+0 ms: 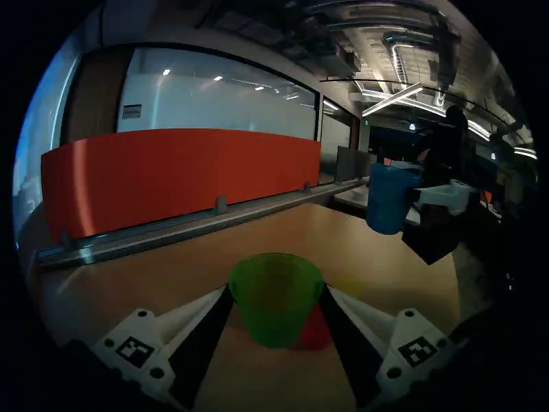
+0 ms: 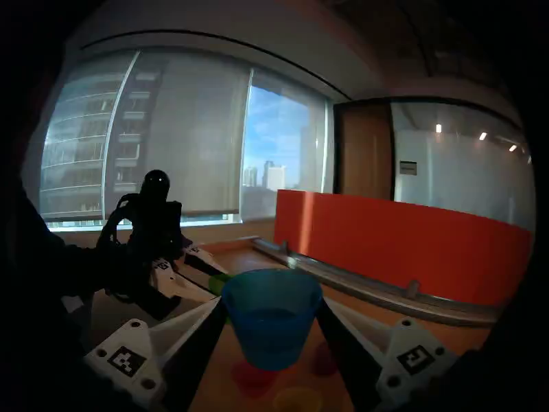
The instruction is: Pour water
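A translucent green cup (image 1: 274, 312) stands upright between the fingers of my left gripper (image 1: 276, 296), which is shut on it just above the wooden table (image 1: 206, 275). My right gripper (image 2: 272, 312) is shut on a blue cup (image 2: 271, 333) with water in it, held upright above the table. From the left gripper view the blue cup (image 1: 388, 198) hangs up and to the right, in the other gripper (image 1: 432, 202). From the right gripper view the left gripper (image 2: 180, 269) is at the left, with the green cup's rim (image 2: 219, 282) peeking out.
Small red (image 2: 252, 376) and yellow (image 2: 296, 398) coloured spots lie on the table under the blue cup; a red one (image 1: 317, 331) sits behind the green cup. An orange divider panel (image 1: 178, 172) with a metal rail runs along the table's far edge. A person's dark sleeve (image 2: 48, 275) is at the left.
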Demonstrator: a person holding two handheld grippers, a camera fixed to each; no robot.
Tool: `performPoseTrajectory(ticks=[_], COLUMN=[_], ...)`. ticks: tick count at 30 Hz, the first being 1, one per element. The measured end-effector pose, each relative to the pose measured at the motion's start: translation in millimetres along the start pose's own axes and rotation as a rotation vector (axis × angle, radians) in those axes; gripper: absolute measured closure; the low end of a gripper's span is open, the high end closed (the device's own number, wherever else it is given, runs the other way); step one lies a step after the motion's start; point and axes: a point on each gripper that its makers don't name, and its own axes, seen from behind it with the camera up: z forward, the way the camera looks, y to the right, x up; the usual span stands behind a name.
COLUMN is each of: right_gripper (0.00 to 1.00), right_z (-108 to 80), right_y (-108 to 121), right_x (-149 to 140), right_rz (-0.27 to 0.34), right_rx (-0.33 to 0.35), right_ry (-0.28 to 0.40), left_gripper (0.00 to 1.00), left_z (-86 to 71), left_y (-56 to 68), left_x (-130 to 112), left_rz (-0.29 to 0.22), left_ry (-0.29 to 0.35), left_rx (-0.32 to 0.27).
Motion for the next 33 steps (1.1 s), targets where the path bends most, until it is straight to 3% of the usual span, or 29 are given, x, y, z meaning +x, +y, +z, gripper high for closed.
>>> performPoseTrajectory(ticks=[18, 33], right_gripper=[0.09, 0.09], right_z=[-3.4, -3.6], right_y=[-2.5, -2.3], right_x=[6.1, 13.8], right_rz=[-0.010, -0.043], right_rx=[-0.004, 0.007], right_ry=[-0.004, -0.004], left_gripper=[0.12, 0.12], left_z=[-16.9, -27.9], left_y=[15.0, 42.7], left_x=[15.4, 13.7], left_rz=[0.013, 0.021], left_ry=[0.075, 0.103], left_rx=[-0.004, -0.064])
